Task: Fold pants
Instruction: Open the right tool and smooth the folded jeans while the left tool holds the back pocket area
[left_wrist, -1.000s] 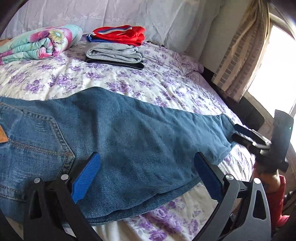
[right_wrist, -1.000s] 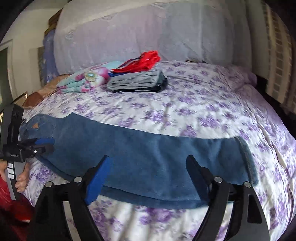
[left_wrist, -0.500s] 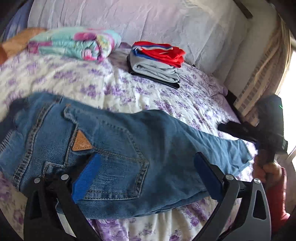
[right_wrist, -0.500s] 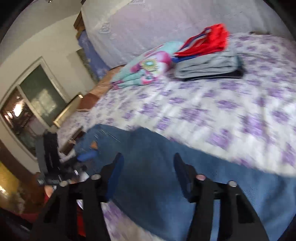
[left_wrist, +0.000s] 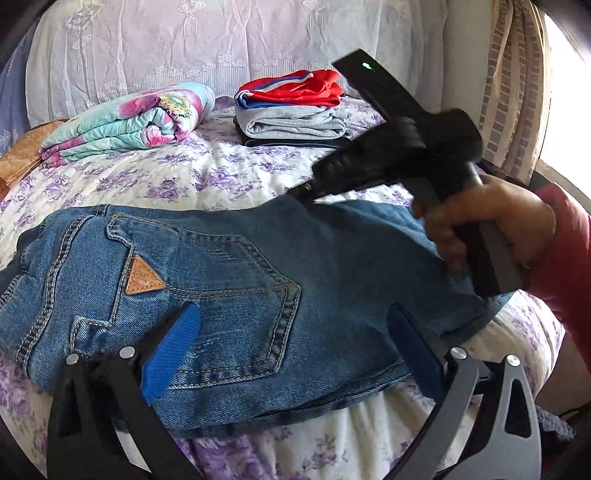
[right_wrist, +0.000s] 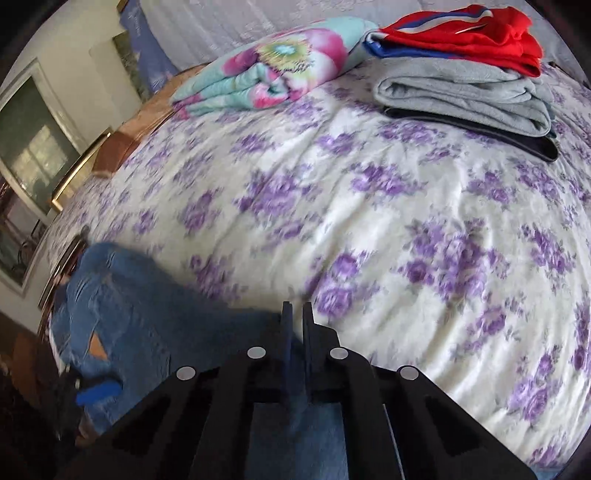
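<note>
Blue jeans (left_wrist: 236, 280) lie across the near edge of the bed, back pocket with a tan triangle patch facing up. My left gripper (left_wrist: 291, 347) is open, its blue pads over the seat of the jeans. My right gripper (right_wrist: 296, 314) is shut on the far edge of the jeans (right_wrist: 147, 325); it also shows in the left wrist view (left_wrist: 306, 190), held by a hand over the leg part. The left gripper's blue pad shows in the right wrist view (right_wrist: 98, 393) at the waist end.
The bed has a white cover with purple flowers (left_wrist: 207, 173). A rolled floral blanket (left_wrist: 129, 122) and a stack of folded clothes, red on grey on black (left_wrist: 295, 107), lie near the headboard. A curtain (left_wrist: 513, 81) hangs at right.
My right gripper closed on the jeans' far edge and moved left across the bed toward the waist end. The left gripper stayed open over the seat, and the jeans now look shorter.
</note>
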